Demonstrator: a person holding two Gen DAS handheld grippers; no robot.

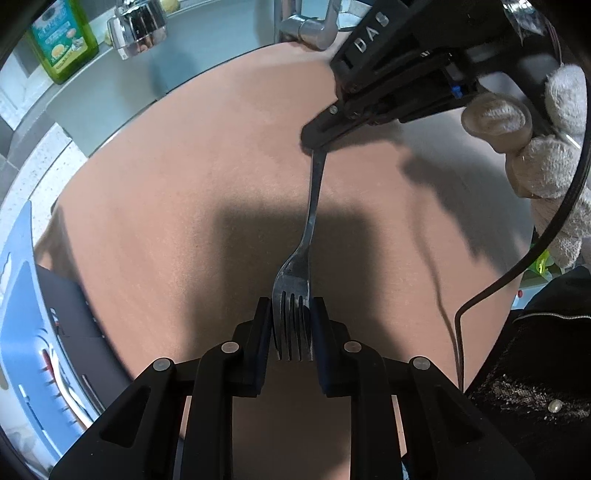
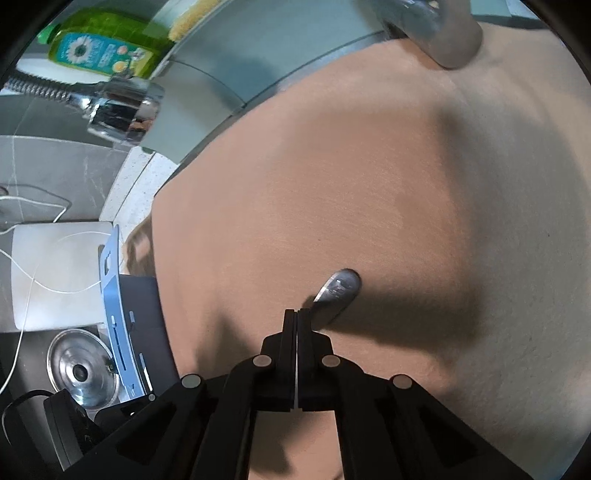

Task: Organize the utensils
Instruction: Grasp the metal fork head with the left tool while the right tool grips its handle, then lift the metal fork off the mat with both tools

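Mid-board on the tan cutting board [image 1: 184, 166], the left gripper [image 1: 292, 328] clamps the fork [image 1: 314, 206] by its tines and the right gripper [image 2: 297, 321] pinches its handle, sorting barely begun.

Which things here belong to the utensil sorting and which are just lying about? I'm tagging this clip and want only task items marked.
Part of the job:
- fork, on the brown board
- left gripper, shut on its tines
- right gripper, shut on its handle end

Just lying about:
- green soap bottle
- chrome sprayer head
- faucet
- metal lid
- blue rack
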